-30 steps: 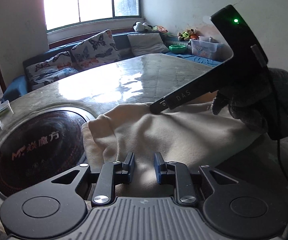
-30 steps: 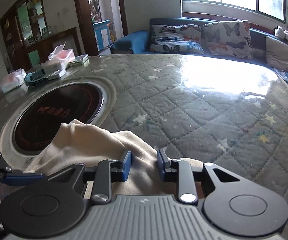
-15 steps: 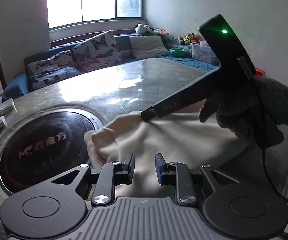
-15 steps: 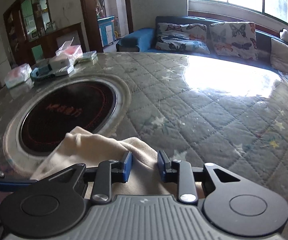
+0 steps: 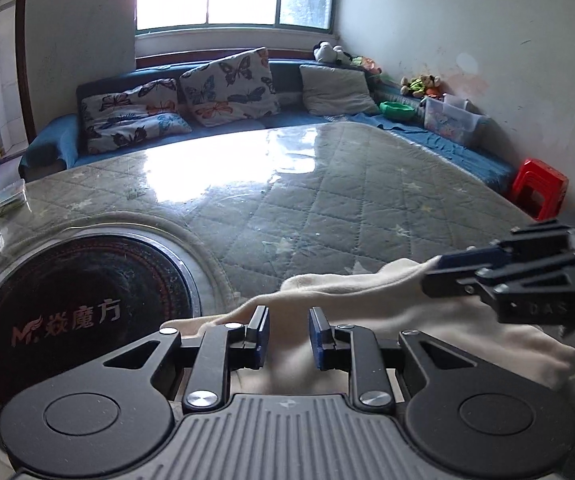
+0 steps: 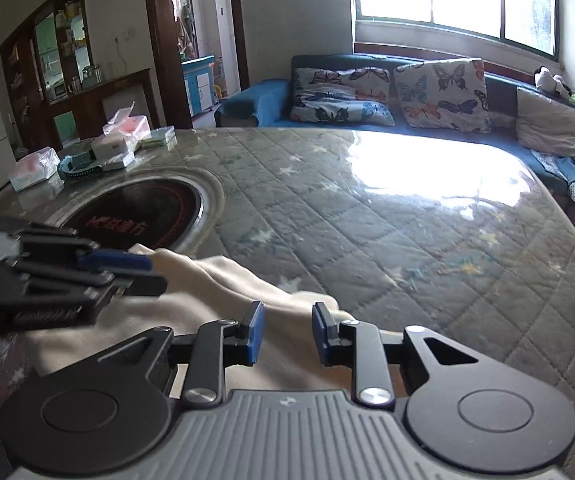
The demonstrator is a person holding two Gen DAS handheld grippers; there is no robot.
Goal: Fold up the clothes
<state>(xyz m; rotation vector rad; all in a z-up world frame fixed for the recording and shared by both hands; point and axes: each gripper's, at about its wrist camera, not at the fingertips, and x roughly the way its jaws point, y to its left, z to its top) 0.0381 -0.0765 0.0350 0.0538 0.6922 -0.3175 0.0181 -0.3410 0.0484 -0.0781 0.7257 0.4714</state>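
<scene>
A cream garment (image 5: 371, 300) lies bunched on the quilted table near its front edge; it also shows in the right wrist view (image 6: 223, 292). My left gripper (image 5: 286, 336) is open, its jaws apart over the cloth with nothing between them. My right gripper (image 6: 284, 332) is open the same way over the cloth's right part. Each gripper shows in the other's view: the right one (image 5: 435, 276) at the cloth's right end, the left one (image 6: 155, 272) at its left end.
A round black induction hob (image 5: 71, 312) is set into the table (image 5: 327, 184) left of the cloth. Boxes and packets (image 6: 115, 148) sit at the table's far left. A sofa with butterfly cushions (image 5: 223, 92) runs behind; a red stool (image 5: 539, 188) stands at right.
Both grippers have lifted and drawn back from the cloth. The right gripper, earlier lying across the cloth ahead of the left one, is now low at the cloth's right end.
</scene>
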